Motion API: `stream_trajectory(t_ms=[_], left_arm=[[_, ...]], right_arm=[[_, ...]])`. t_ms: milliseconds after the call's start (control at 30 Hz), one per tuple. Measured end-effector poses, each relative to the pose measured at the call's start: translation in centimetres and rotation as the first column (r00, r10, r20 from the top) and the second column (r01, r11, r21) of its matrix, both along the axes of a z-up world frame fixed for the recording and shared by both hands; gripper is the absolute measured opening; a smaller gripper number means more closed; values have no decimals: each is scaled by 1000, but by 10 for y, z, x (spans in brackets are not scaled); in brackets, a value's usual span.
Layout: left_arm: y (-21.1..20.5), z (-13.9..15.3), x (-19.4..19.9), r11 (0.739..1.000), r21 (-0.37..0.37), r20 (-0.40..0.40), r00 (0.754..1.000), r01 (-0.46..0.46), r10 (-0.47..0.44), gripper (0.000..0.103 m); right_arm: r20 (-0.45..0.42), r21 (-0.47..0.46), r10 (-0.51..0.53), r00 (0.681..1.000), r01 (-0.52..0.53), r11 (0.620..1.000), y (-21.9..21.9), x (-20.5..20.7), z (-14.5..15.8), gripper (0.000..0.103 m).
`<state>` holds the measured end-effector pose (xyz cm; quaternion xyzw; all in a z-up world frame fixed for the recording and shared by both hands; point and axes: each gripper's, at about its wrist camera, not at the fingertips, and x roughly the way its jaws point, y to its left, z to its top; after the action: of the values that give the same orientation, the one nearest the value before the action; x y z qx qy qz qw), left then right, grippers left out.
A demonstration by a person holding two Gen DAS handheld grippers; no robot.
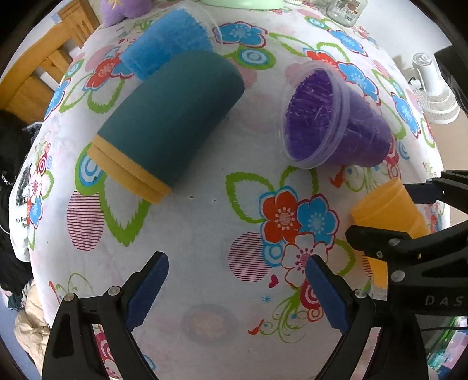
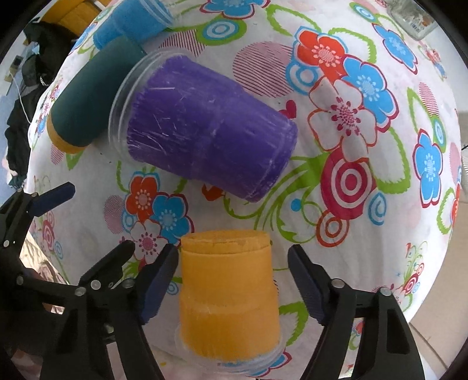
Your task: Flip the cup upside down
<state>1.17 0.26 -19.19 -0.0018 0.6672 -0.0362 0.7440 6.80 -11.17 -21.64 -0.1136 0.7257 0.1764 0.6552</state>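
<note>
An orange cup (image 2: 228, 295) stands upside down, base up and rim on the flowered tablecloth (image 2: 365, 204). It sits between the fingers of my open right gripper (image 2: 234, 280), which do not touch it. In the left wrist view the orange cup (image 1: 386, 213) is at the right edge between the right gripper's fingers (image 1: 377, 236). My left gripper (image 1: 237, 271) is open and empty above the cloth. A purple cup (image 2: 204, 131) lies on its side; it also shows in the left wrist view (image 1: 336, 117).
A teal cup with a yellow rim (image 1: 166, 122) and a blue cup (image 1: 166, 41) lie on their sides at the left. A glass jar (image 1: 345, 10) stands at the far edge. A wooden chair (image 1: 44, 67) and a white fan (image 1: 433, 87) are beside the table.
</note>
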Motion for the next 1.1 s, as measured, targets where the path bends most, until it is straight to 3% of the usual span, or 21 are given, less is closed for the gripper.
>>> stream_trajectory(t_ms=[167, 433, 833, 1100], left_arm=[[1, -6, 9, 1000, 1, -14, 1000, -10, 10, 96], [8, 0, 11, 1000, -15, -4, 1000, -16, 16, 96], [2, 52, 2, 1000, -11, 89, 996, 16, -15, 96], [-7, 91, -7, 1000, -4, 161, 987, 23, -22, 96]], right_arm=[[-11, 16, -17, 1000, 17, 1000, 3, -2, -10, 59], [87, 72, -44, 995, 38, 997, -4, -5, 6, 58], [251, 159, -127, 960, 89, 983, -22, -25, 76, 58], [367, 246, -193, 910, 104, 964, -35, -32, 127, 58]])
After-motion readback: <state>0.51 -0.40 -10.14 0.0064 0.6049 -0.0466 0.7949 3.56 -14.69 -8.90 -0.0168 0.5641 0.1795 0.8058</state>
